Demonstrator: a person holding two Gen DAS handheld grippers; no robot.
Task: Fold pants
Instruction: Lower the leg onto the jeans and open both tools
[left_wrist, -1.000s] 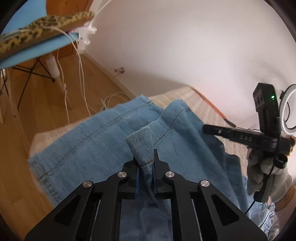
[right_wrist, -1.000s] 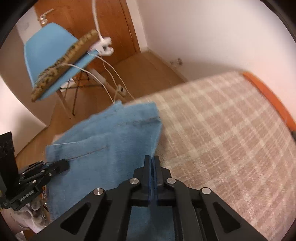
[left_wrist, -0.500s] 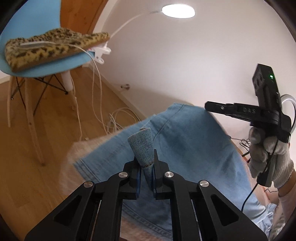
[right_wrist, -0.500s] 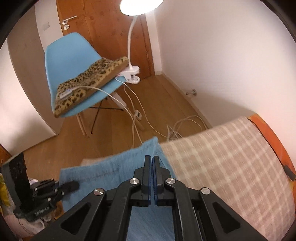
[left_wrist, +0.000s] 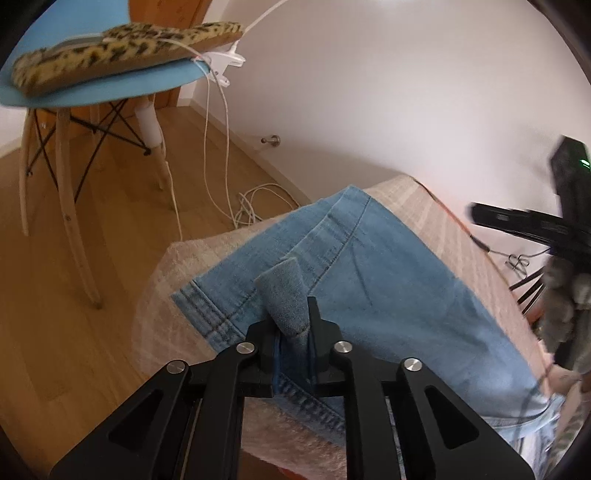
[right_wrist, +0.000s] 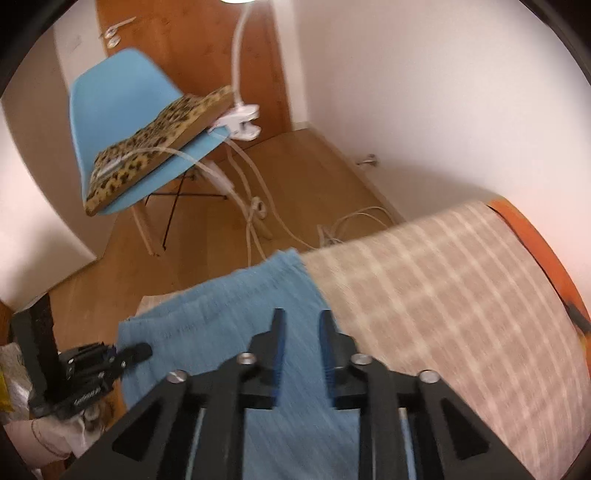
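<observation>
Light blue denim pants lie folded on a beige plaid cover. My left gripper is shut on a bunched corner of the pants' hem, which sticks up between the jaws. My right gripper is open, its jaws apart just above the pants near their right edge, holding nothing. The left gripper also shows at the left in the right wrist view. The right gripper also shows at the right edge in the left wrist view, blurred.
A blue chair with a leopard-print cushion and a clip-on lamp stands on the wooden floor beyond the bed's end. White cables lie on the floor by the wall. An orange edge borders the cover at right.
My right gripper has opened and let go of the pants. Both grippers have come down toward the bed with the pants; the left stays shut on the hem.
</observation>
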